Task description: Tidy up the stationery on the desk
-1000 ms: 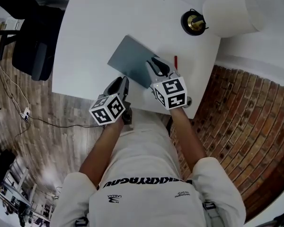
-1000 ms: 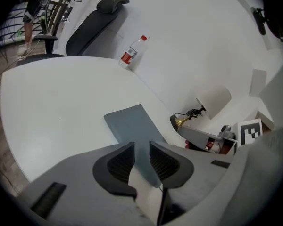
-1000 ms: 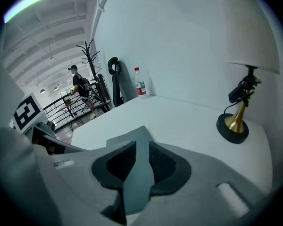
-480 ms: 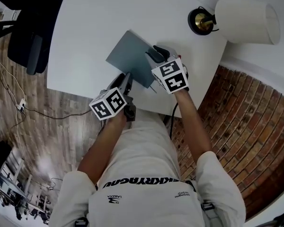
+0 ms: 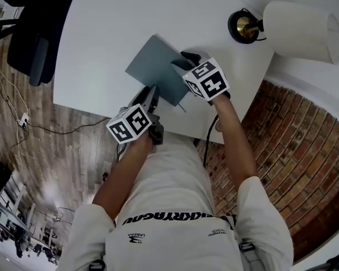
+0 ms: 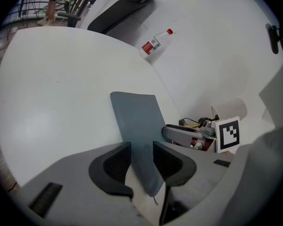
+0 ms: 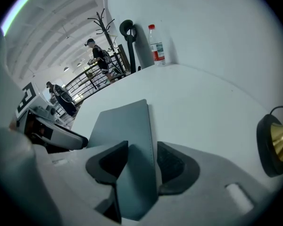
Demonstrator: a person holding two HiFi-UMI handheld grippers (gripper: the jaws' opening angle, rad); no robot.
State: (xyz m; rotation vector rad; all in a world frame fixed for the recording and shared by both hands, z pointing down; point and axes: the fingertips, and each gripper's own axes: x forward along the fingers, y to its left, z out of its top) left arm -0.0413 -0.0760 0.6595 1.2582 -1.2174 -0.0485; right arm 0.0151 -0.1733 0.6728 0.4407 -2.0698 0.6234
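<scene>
White desk (image 5: 113, 27) fills most of the view, with a lamp (image 5: 296, 21) with a white shade at its right corner. The grey notebook (image 5: 152, 66) is over the near part of the desk, can't tell if it's flat or lifted a bit. Left tongs (image 6: 141, 157) are clamped on its near edge, right tongs (image 7: 141, 161) clamped on its right edge. Water bottle (image 6: 155, 41) stands at the desk's far side.

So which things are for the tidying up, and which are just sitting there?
For the job: the grey notebook, held by the left tongs and the right tongs.
Just lying about: the lamp, the water bottle, the black chair.
</scene>
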